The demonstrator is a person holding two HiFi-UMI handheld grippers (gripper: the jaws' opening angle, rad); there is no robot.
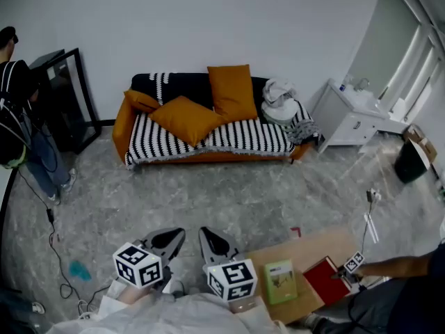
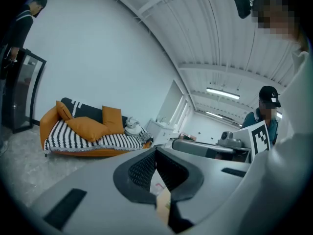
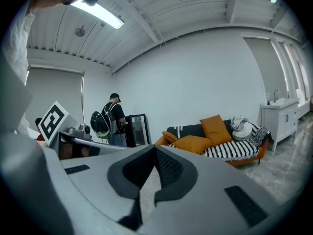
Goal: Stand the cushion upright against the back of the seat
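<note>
Both grippers sit low at 6 o'clock in the head view, side by side, aimed across the floor at the sofa, which is dead ahead at 12 – well apart from them, nothing reached yet.

Left gripper: jaws pressed together, nothing between them. Right gripper: same, tips meeting, empty. Prob. carried closed because there's nothing to grab on the walk-in.

The task's thing looks to be the lying cushion – orange, flopped flat on the striped seat, left of centre, corner hanging toward the front edge. It isn't resting on the backrest, so it's the one that needs standing up. Just at its 2 o'clock, the upright cushion leans on the back already – a handy model for the end pose. A small cushion is tucked at the left armrest, at 10 o'clock.

A pile of laundry takes the sofa's right end, so free back space is mid-sofa. A bystander stands by the wall at 9 o'clock, clear of the approach path.

Task not started; approach first, then open up.
</note>
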